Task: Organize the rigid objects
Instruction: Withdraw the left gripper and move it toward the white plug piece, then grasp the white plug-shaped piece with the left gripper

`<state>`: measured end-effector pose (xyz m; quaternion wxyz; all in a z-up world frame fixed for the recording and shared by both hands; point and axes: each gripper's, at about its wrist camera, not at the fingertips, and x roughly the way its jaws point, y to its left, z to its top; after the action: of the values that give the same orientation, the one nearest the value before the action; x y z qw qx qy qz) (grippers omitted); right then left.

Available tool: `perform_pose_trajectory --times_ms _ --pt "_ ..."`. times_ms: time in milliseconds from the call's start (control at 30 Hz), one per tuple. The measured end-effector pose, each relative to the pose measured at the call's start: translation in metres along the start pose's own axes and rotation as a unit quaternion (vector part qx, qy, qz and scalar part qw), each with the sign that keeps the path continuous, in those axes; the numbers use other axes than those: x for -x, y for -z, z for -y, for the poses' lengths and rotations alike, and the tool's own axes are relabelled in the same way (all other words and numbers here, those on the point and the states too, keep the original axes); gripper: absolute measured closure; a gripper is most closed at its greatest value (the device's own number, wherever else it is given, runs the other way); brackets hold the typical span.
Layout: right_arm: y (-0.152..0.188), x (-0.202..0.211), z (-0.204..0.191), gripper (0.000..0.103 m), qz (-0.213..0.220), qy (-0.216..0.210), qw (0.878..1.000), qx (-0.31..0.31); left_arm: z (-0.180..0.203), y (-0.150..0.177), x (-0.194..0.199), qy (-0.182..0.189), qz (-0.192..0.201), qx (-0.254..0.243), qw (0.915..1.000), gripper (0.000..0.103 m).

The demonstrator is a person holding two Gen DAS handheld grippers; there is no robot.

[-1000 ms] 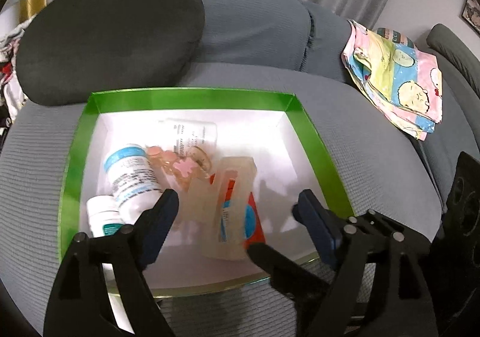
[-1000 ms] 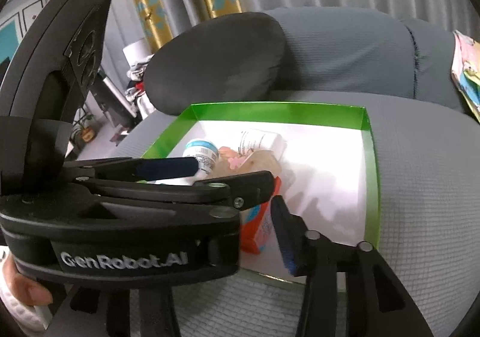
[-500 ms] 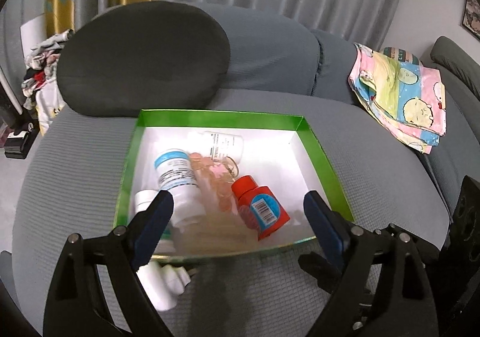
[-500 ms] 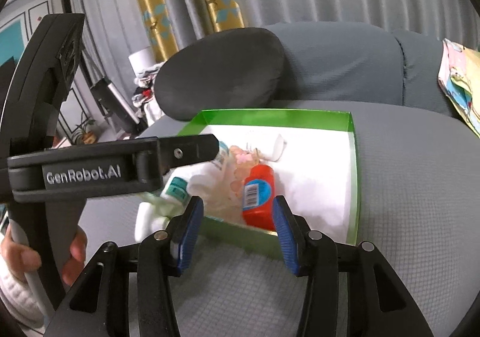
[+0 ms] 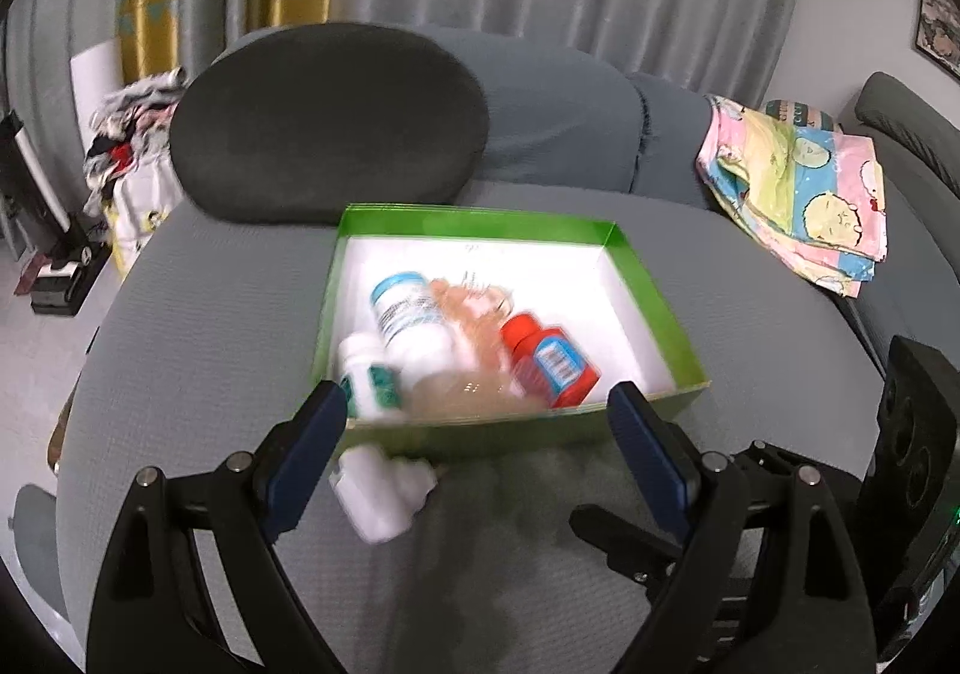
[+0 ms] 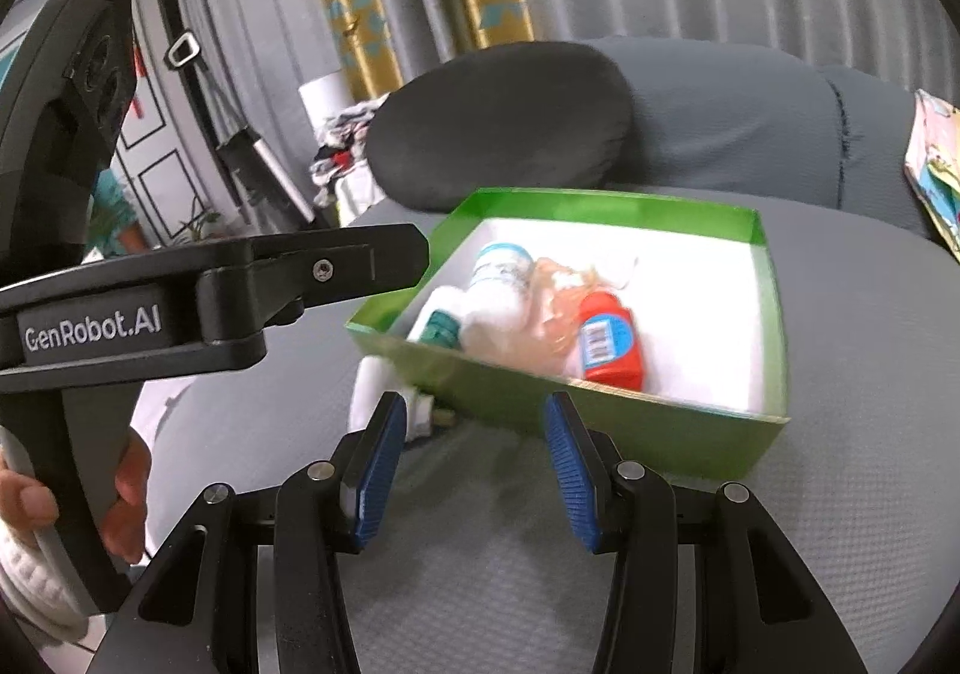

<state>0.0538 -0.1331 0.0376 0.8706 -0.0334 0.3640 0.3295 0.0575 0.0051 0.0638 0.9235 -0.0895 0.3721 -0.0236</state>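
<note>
A green box with a white inside sits on the grey sofa seat. In it lie a white bottle with a blue band, a white bottle with a teal label, a red bottle and a translucent peach item. A white object lies on the seat just outside the box's near wall. My left gripper is open and empty, in front of the box. My right gripper is open and empty, also short of the box.
A dark round cushion leans on the sofa back behind the box. A pink and yellow cloth lies at the right. Clothes are piled beyond the sofa's left end. The left gripper's body fills the left of the right wrist view.
Both grippers have pulled back and up from the box. The translucent item, which was between the left fingers, now lies in the box. The right gripper's fingers have come into clear view.
</note>
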Motion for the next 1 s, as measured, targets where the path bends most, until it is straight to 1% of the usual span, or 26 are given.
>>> perform_pose_trajectory --times_ms 167,300,400,533,767,933,967,1000 --pt "0.017 -0.017 -0.012 0.054 -0.034 -0.013 0.999 0.006 -0.035 0.027 -0.007 -0.022 -0.038 0.03 0.9986 0.015" --pt "0.03 -0.034 -0.018 0.054 -0.066 -0.023 0.998 0.007 -0.07 0.051 -0.022 -0.027 -0.078 0.083 0.9931 0.015" --pt "0.037 -0.048 -0.021 0.054 -0.083 -0.028 0.996 0.009 -0.086 0.066 -0.035 -0.026 -0.101 0.112 0.9882 0.015" --pt "0.038 -0.065 -0.026 0.054 -0.098 -0.034 0.994 0.013 -0.091 0.071 -0.047 -0.014 -0.113 0.126 0.9855 0.015" --pt "0.031 -0.087 -0.03 0.054 -0.108 -0.037 0.993 0.016 -0.085 0.062 -0.059 0.004 -0.111 0.121 0.9865 0.015" --pt "0.026 -0.101 -0.032 0.053 -0.114 -0.039 0.993 0.019 -0.083 0.058 -0.074 0.013 -0.121 0.12 0.9853 0.015" --pt "0.025 -0.104 -0.032 0.051 -0.115 -0.039 0.992 0.018 -0.083 0.057 -0.077 0.015 -0.122 0.121 0.9849 0.015" --pt "0.025 -0.105 -0.031 0.042 -0.116 -0.04 0.992 0.017 -0.083 0.056 -0.079 0.018 -0.124 0.122 0.9846 0.015"
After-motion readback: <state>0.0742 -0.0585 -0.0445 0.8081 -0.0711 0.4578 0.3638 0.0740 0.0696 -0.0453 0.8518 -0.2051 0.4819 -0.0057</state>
